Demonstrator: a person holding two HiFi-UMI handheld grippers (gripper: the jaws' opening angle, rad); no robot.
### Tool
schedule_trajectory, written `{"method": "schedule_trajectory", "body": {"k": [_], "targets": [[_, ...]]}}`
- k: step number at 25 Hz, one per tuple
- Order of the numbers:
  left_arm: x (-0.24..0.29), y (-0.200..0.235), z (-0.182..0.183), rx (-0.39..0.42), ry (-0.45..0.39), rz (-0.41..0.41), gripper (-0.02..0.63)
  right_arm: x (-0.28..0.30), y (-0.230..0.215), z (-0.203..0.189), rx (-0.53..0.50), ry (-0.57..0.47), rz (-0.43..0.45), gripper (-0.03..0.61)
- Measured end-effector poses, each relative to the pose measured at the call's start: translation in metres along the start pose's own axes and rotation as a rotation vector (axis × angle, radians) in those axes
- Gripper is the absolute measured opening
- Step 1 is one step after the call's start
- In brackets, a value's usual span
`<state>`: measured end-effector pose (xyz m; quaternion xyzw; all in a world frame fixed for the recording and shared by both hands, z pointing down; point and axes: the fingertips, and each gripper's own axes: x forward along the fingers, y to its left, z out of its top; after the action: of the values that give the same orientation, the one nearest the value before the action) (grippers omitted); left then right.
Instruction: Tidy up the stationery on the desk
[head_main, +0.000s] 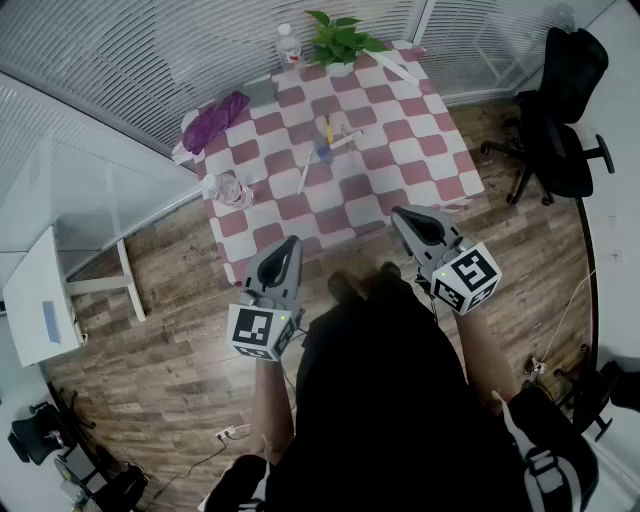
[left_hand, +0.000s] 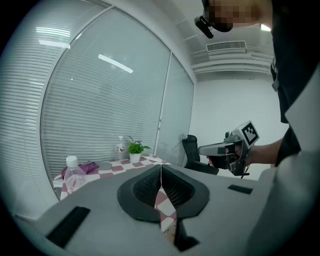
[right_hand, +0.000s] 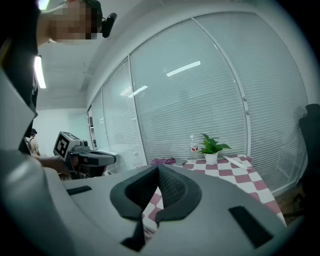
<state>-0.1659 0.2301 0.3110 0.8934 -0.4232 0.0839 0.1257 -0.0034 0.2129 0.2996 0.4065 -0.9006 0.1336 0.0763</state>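
Observation:
The stationery lies on a red-and-white checked table (head_main: 400, 150): a small cluster of pens (head_main: 328, 140) at its middle, a white pen (head_main: 305, 178) just in front, and a long white ruler (head_main: 393, 68) at the far right corner. My left gripper (head_main: 290, 245) and right gripper (head_main: 405, 214) hover short of the table's near edge, over the wooden floor. Both are shut and hold nothing. In the left gripper view the jaws (left_hand: 161, 169) meet at the tip; the right gripper's (right_hand: 158, 169) do too.
A potted plant (head_main: 340, 40) and a water bottle (head_main: 288, 45) stand at the table's far edge. A purple cloth (head_main: 215, 122) and a clear bottle (head_main: 232, 190) sit at its left. A black office chair (head_main: 560, 110) stands to the right, a white desk (head_main: 40, 300) to the left.

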Motion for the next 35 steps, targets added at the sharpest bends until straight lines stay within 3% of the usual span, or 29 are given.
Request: {"method": "schedule_trajectory", "body": {"k": [11, 17, 23, 35], "targets": [[0.002, -0.004, -0.003, -0.006, 0.008, 0.000, 0.034, -0.002, -0.003, 0.005, -0.007, -0.007, 0.006, 0.020], [0.006, -0.008, -0.009, -0.016, 0.021, -0.017, 0.034, -0.006, -0.006, 0.012, 0.043, -0.058, -0.004, 0.021], [0.023, -0.006, -0.023, -0.039, 0.054, -0.032, 0.035, -0.008, -0.013, 0.003, 0.078, -0.045, -0.010, 0.021], [0.095, 0.027, -0.024, -0.077, 0.132, 0.112, 0.035, 0.030, -0.083, 0.019, 0.123, -0.049, 0.064, 0.021]]}}
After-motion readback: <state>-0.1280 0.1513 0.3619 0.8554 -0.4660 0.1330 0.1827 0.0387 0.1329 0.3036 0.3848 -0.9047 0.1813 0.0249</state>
